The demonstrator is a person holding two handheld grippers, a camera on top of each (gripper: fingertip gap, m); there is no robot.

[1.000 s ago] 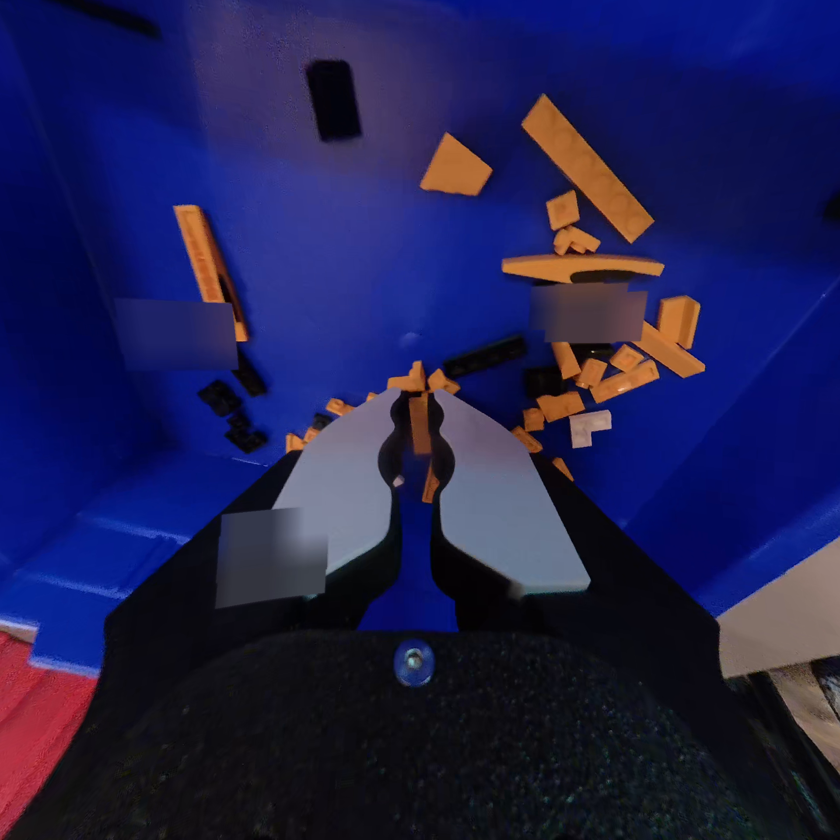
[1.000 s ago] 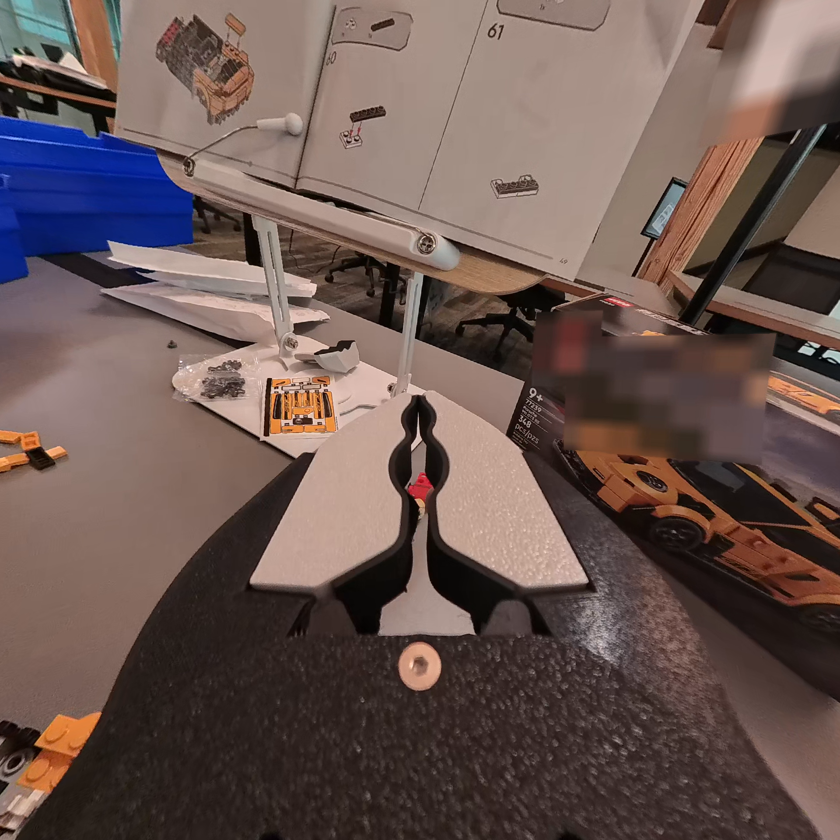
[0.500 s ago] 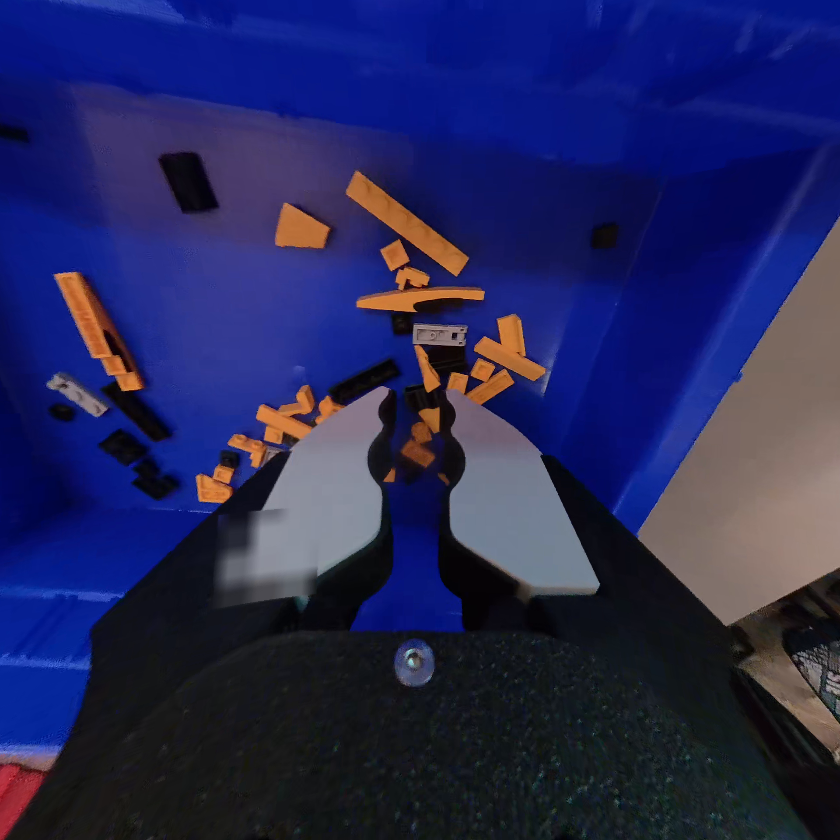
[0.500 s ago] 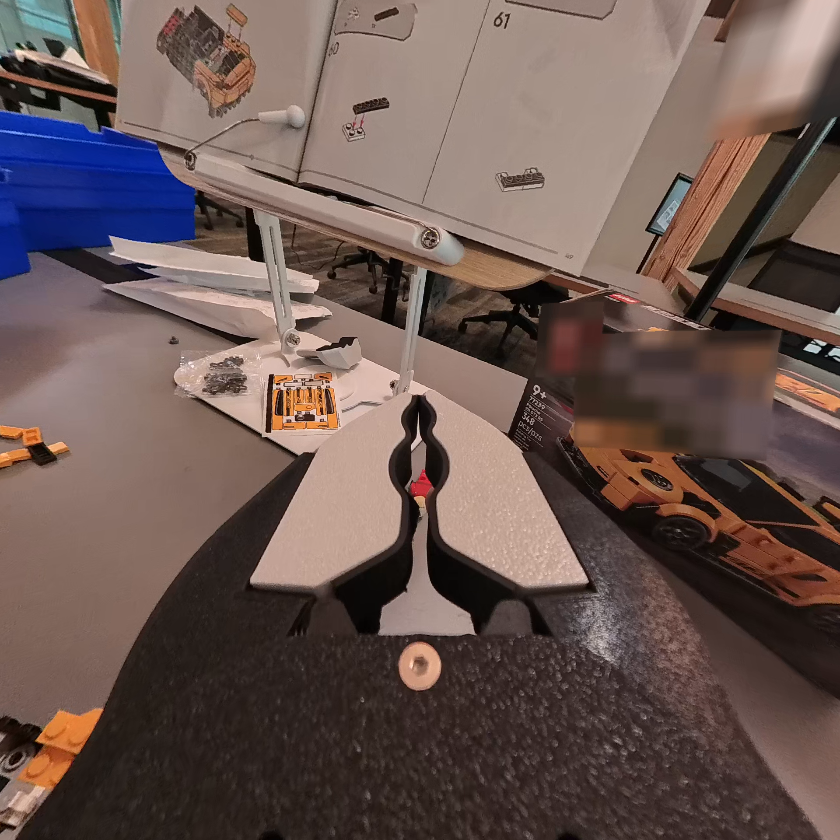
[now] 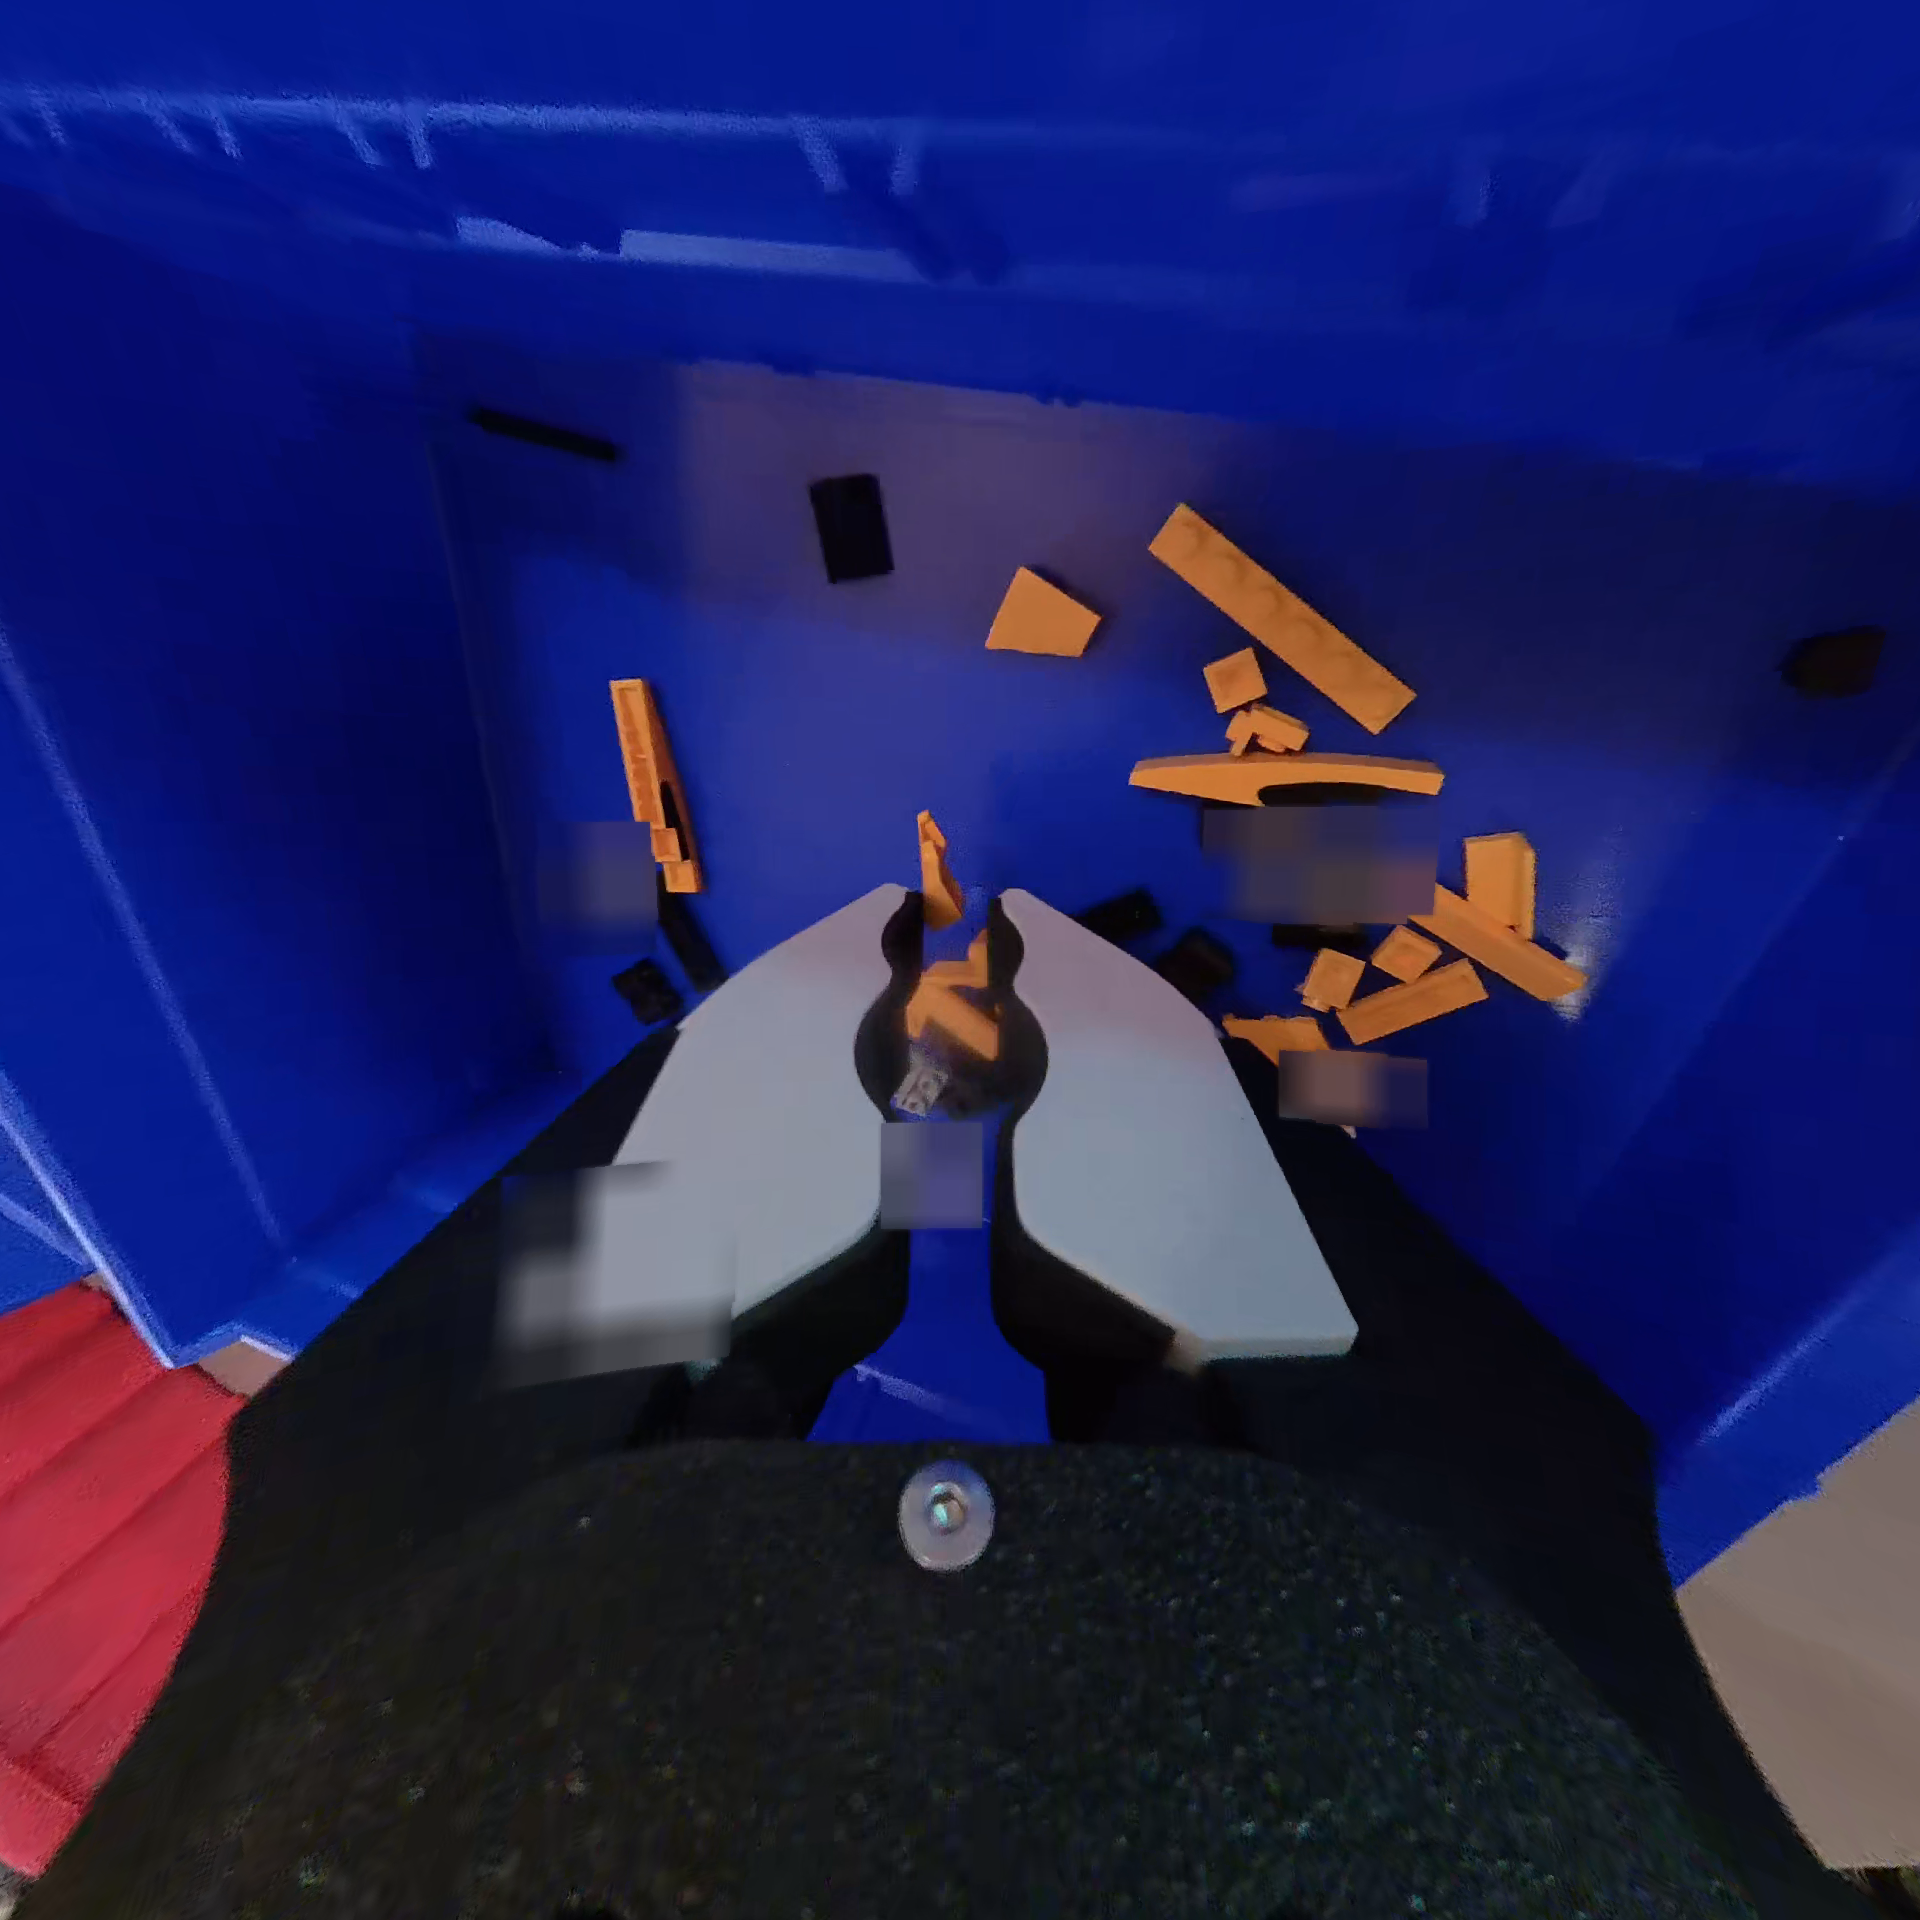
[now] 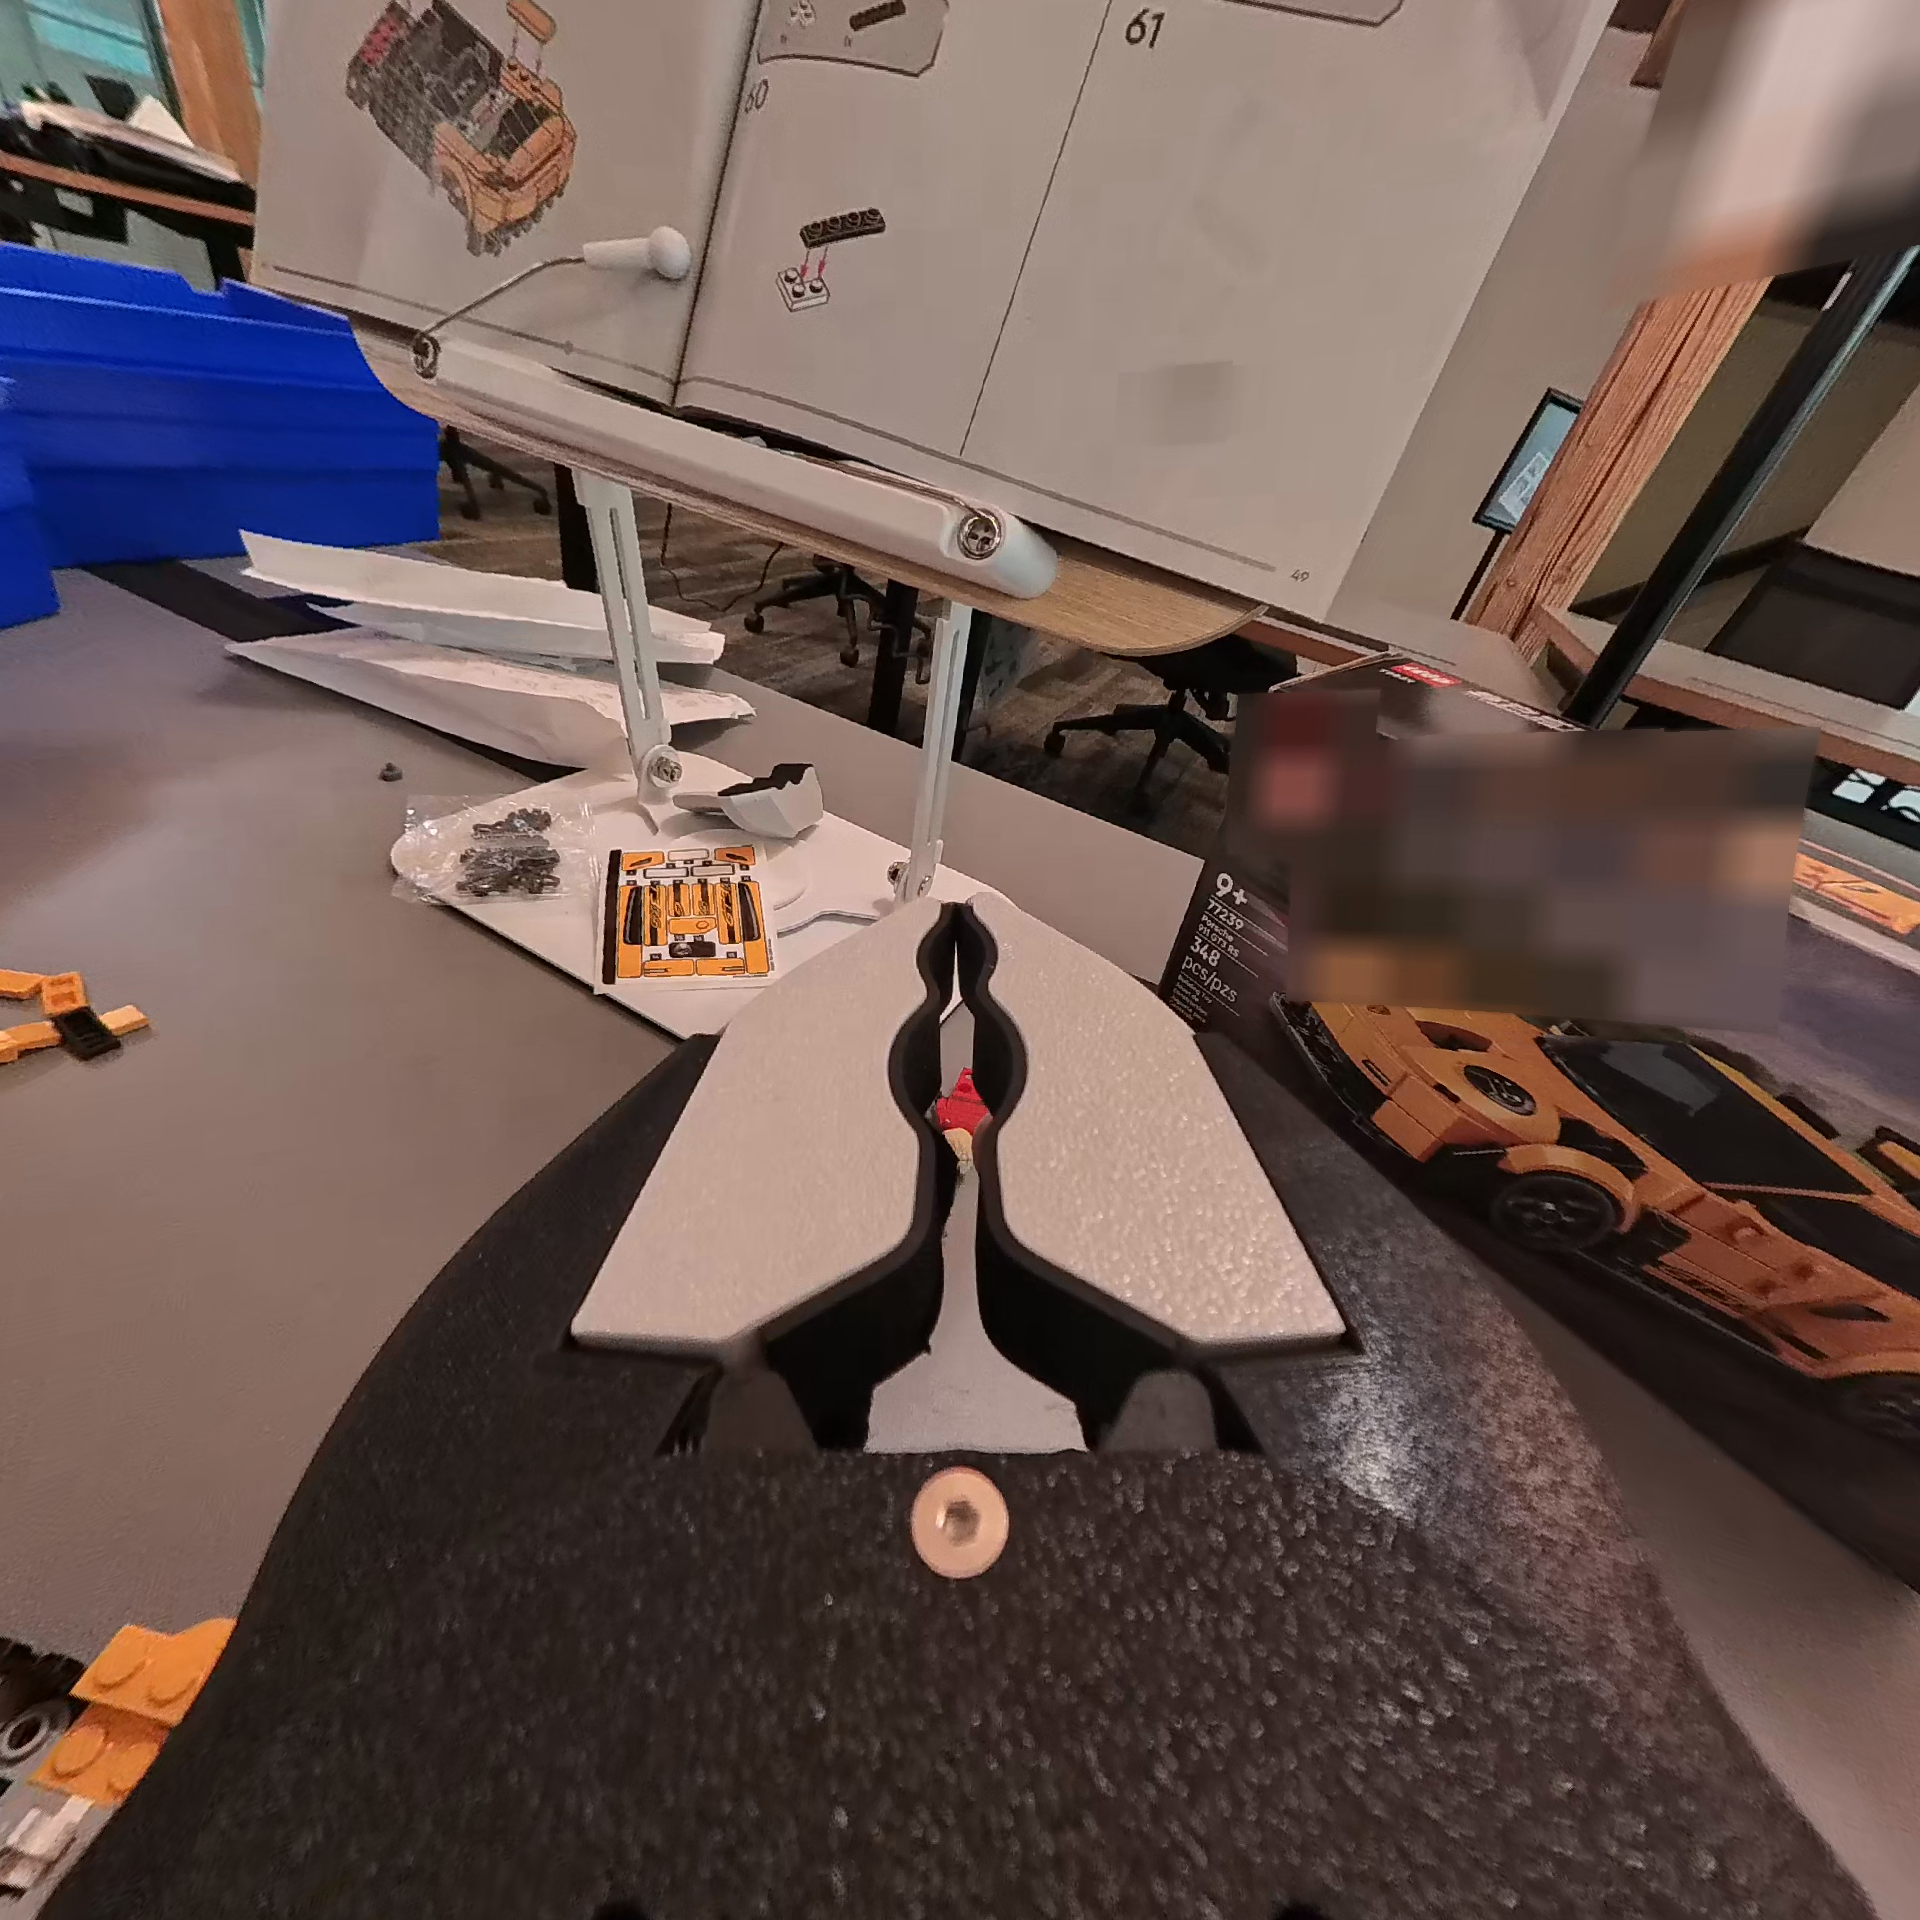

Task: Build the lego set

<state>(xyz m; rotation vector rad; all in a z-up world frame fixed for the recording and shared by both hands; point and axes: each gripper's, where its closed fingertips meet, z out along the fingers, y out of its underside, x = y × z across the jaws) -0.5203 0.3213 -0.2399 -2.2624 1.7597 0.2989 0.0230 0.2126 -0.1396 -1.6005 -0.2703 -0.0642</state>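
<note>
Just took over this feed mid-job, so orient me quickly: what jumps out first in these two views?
In the left wrist view, orange pieces lie scattered across the floor of a deep blue bin, with the left gripper poised over a small orange cluster. In the right wrist view, an open instruction booklet on a white stand fills the top, and the set's box, showing an orange car, sits to the right of the closed right gripper.

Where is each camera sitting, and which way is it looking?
Left wrist view: sits on the left gripper, looks down into a blue bin of orange pieces; its own slightly parted fingers show.
Right wrist view: sits on the right gripper, looks across a grey table at the instruction booklet on a stand; its own shut fingers show.
Shared: only blue bins and orange pieces; neither shows the other gripper.
</note>
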